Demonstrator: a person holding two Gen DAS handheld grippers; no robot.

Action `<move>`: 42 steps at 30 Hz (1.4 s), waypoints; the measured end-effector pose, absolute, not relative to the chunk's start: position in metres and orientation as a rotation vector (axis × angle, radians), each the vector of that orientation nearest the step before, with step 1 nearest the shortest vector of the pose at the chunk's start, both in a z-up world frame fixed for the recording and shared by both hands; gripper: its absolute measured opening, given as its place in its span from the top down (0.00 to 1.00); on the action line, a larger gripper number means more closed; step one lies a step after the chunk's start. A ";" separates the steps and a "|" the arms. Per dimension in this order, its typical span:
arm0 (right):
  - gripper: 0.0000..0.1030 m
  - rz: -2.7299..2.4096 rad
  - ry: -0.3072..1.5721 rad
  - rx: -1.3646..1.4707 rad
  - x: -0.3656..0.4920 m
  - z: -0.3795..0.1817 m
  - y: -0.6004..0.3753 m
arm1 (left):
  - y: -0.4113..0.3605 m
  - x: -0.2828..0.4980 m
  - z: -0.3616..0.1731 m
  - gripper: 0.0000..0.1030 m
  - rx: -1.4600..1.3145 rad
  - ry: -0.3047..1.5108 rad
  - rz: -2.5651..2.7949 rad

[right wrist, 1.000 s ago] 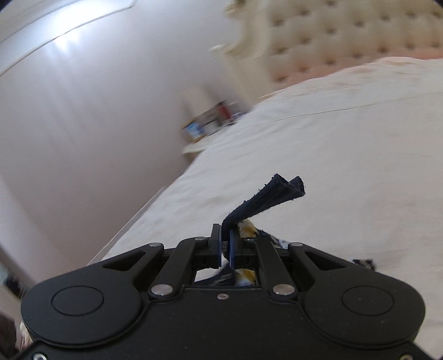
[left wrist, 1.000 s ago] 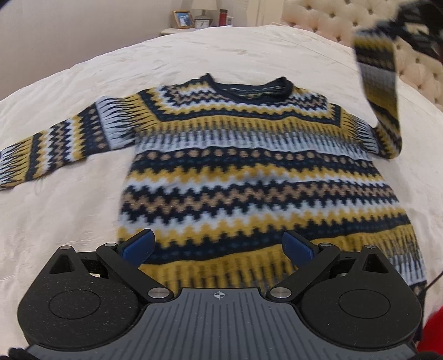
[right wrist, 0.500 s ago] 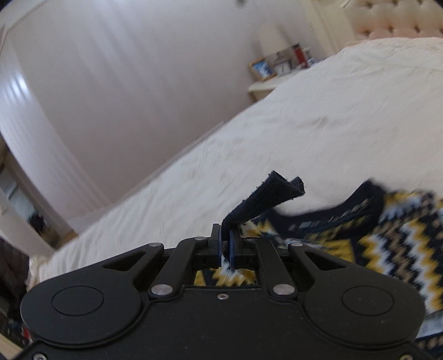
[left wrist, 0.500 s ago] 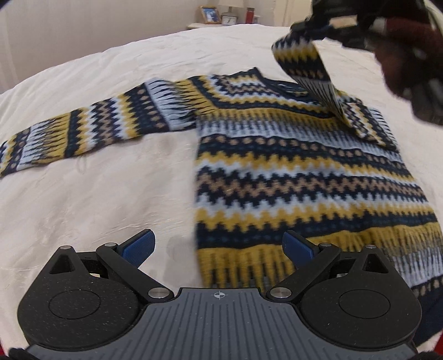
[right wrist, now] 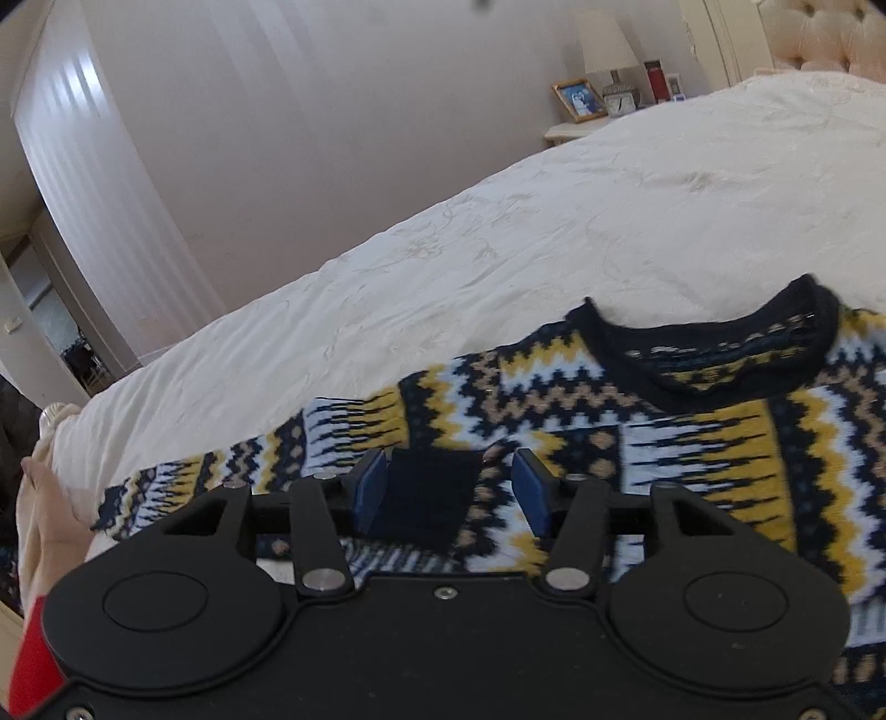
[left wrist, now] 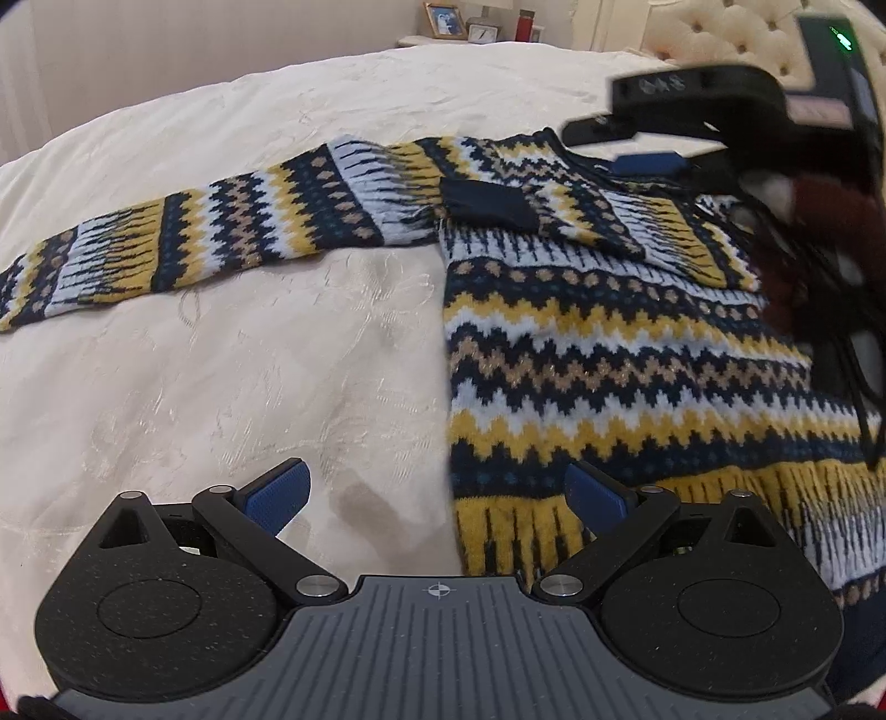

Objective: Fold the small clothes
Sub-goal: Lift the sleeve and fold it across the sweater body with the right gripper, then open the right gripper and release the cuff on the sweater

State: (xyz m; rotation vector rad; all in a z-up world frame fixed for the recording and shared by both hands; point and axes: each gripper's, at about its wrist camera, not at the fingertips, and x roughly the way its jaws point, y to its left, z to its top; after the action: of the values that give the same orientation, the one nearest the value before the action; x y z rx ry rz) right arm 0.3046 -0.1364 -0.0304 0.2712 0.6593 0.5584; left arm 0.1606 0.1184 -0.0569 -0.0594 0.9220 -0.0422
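A navy, yellow and pale-blue zigzag sweater (left wrist: 598, 354) lies flat on the bed. Its right sleeve (left wrist: 609, 221) is folded across the chest, ending in a navy cuff (left wrist: 487, 202). The left sleeve (left wrist: 183, 249) stretches out to the left. My right gripper (right wrist: 448, 487) hovers over that cuff (right wrist: 426, 498); its jaws are opening, the cuff lies between them and the pads stand clear of it. In the left wrist view the same gripper (left wrist: 653, 149) hangs above the collar. My left gripper (left wrist: 437, 493) is open over the sweater's hem corner (left wrist: 515, 526), holding nothing.
A cream quilted bedspread (left wrist: 221, 387) covers the bed. A tufted headboard (left wrist: 720, 33) stands at the back right. A nightstand (right wrist: 576, 130) with a lamp, photo frame and clock sits beyond the bed. A person's hand (right wrist: 50, 509) shows at the left edge.
The right gripper carried the right sleeve over the chest, lowered it and opened; the cuff now lies on the sweater. The left gripper shifted left toward the hem's corner.
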 end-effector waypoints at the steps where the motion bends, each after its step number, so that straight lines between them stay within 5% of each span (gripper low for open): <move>1: 0.43 0.550 0.654 0.282 0.300 -0.032 -0.143 | 0.117 0.162 -0.055 0.03 -0.056 0.915 -0.046; 15: 0.43 0.234 0.652 0.357 0.292 -0.046 -0.290 | 0.072 0.236 -0.025 0.03 0.017 0.778 -0.089; 27: 0.40 0.047 0.672 0.411 0.331 -0.065 -0.372 | 0.064 0.327 -0.076 0.03 -0.026 0.836 0.000; 42: 0.39 0.093 0.698 0.632 0.373 -0.108 -0.392 | 0.070 0.335 -0.097 0.00 0.001 0.831 -0.009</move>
State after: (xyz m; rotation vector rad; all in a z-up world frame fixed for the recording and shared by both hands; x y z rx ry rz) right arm 0.3733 -0.3922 -0.1083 0.6317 0.6981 0.0932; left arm 0.3353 0.0704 -0.0968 0.0014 0.8310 -0.0088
